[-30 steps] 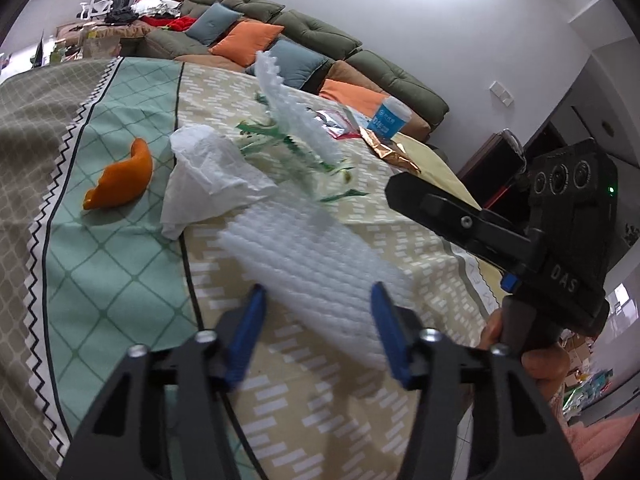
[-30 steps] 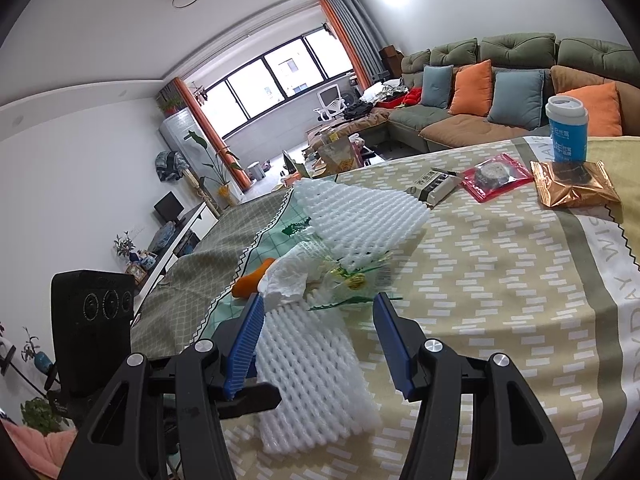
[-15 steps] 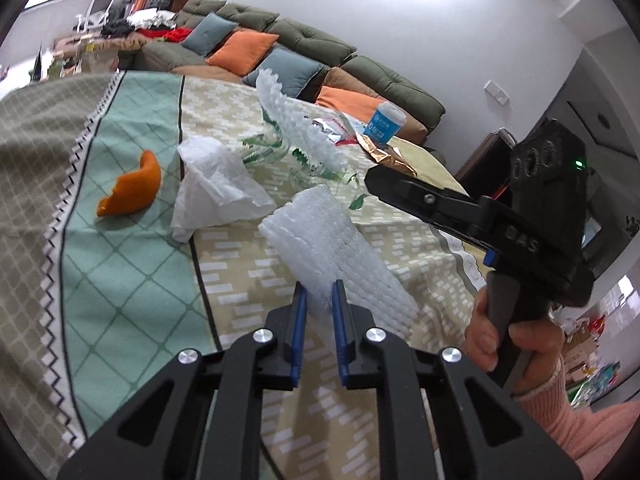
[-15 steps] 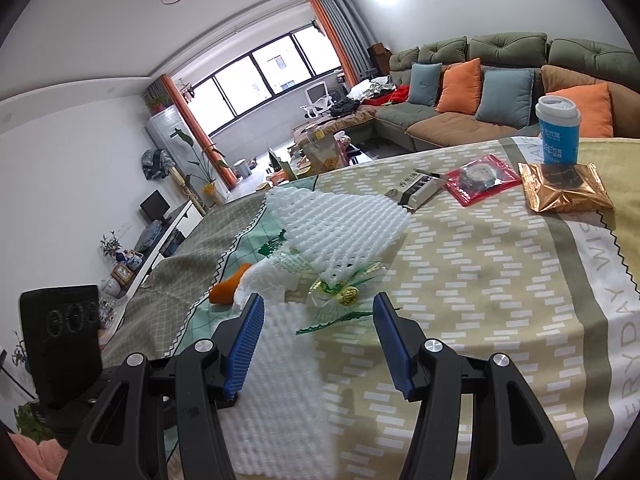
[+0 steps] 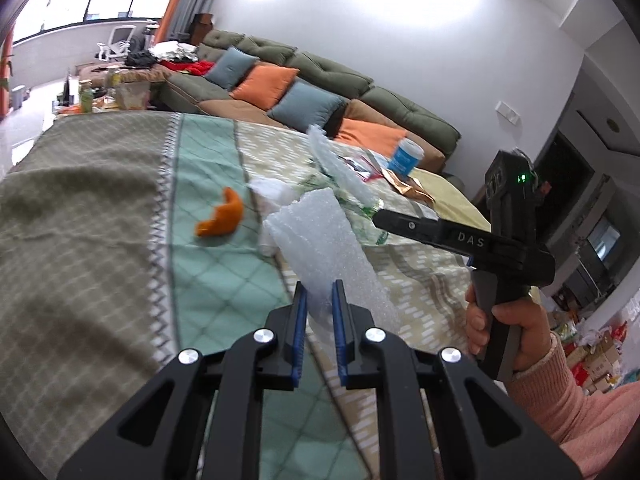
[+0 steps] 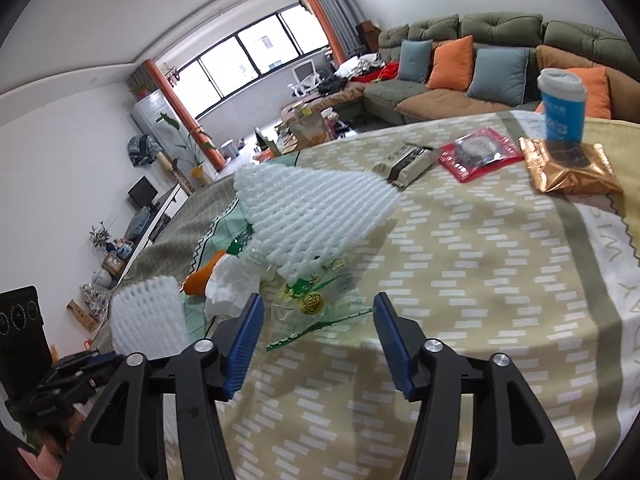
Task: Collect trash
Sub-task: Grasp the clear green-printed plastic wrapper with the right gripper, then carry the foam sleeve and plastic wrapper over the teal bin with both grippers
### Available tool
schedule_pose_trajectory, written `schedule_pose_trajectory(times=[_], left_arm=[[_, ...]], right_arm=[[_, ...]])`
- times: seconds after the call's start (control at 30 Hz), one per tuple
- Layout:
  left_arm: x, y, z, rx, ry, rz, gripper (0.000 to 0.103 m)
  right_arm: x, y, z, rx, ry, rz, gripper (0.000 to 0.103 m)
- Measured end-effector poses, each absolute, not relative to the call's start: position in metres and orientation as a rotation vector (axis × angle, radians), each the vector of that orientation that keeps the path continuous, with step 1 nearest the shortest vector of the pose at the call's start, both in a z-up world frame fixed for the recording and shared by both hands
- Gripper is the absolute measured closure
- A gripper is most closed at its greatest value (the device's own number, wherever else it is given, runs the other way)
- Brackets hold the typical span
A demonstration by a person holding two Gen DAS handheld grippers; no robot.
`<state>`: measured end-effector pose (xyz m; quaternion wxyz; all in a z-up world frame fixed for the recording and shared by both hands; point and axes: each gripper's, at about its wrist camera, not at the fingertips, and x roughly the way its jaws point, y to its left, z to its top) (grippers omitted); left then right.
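Observation:
My left gripper (image 5: 319, 290) is shut on a white foam fruit net (image 5: 320, 236), which it holds lifted off the patterned tablecloth (image 5: 100, 240); the same net (image 6: 146, 316) shows at the left of the right wrist view. My right gripper (image 6: 318, 308) hangs just above a clear wrapper with green print (image 6: 316, 304); its jaws are closing, and the pads do not touch the wrapper. A second foam net (image 6: 312, 212) lies just beyond the wrapper. A crumpled white tissue (image 6: 232, 284) and an orange peel (image 5: 222, 220) lie to the left.
At the far end of the table stand a blue paper cup (image 6: 562, 106), a gold foil packet (image 6: 568, 166), a red packet (image 6: 478, 152) and a small dark-and-white pack (image 6: 404, 160). A sofa with cushions (image 5: 304, 80) sits behind. A hand (image 5: 504, 324) grips the right tool.
The left jaws shut on the foam net and lifted it up off the cloth. The right gripper moved forward over the green-printed wrapper.

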<state>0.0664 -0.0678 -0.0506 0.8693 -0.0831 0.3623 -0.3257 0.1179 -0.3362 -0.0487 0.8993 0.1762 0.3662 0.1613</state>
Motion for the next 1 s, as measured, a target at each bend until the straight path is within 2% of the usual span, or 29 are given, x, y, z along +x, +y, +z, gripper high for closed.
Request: schedule_pose_trajectory(times=[0.23,0.27,0.43,1.0], left_arm=[[0.061,-0.035,-0.048,-0.206,0.734,-0.623,0.089],[0.061,-0.033,-0.047,-0.208,0.733,-0.618,0.089],[0.059,-0.016,-0.045,-0.216,0.718,-0.590,0.089],[0.039,0.032,-0.029,-0.216,0.648,-0.510,0.089]], right_arm=[[0.113,-0.330,-0.049,0.349,0.768,0.343,0.094],[0.111,-0.329,-0.049,0.349,0.766,0.344,0.098],[0.102,-0.323,-0.043,0.338,0.740,0.366,0.101],[0.066,-0.283,-0.005,0.337,0.666,0.567,0.102]])
